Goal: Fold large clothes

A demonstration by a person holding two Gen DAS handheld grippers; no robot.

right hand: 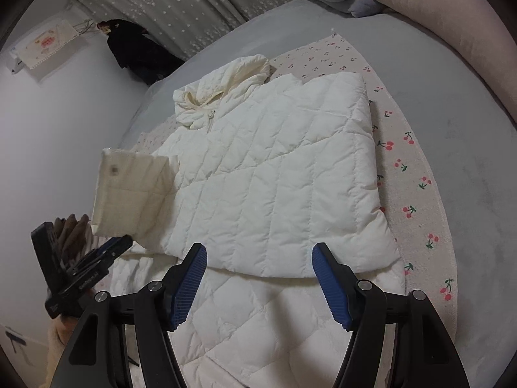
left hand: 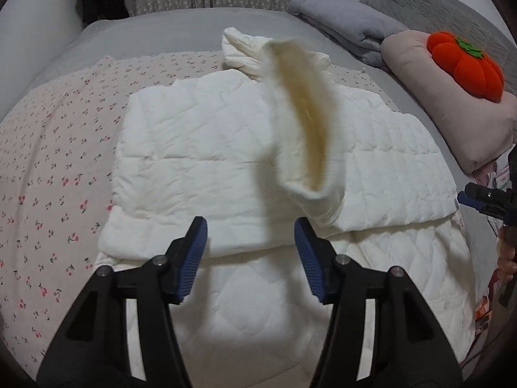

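Both grippers (left hand: 250,252) apart (jacket (right hand: 274,168) unheld)

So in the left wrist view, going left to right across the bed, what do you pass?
Cherry-print sheet → white quilted jacket → its raised sleeve, blurred → beige pillow with the orange pumpkin plush on it, and the right gripper at the edge.

An orange pumpkin cushion (left hand: 465,64) rests on a beige pillow (left hand: 452,123) beside folded grey blankets (left hand: 349,29).
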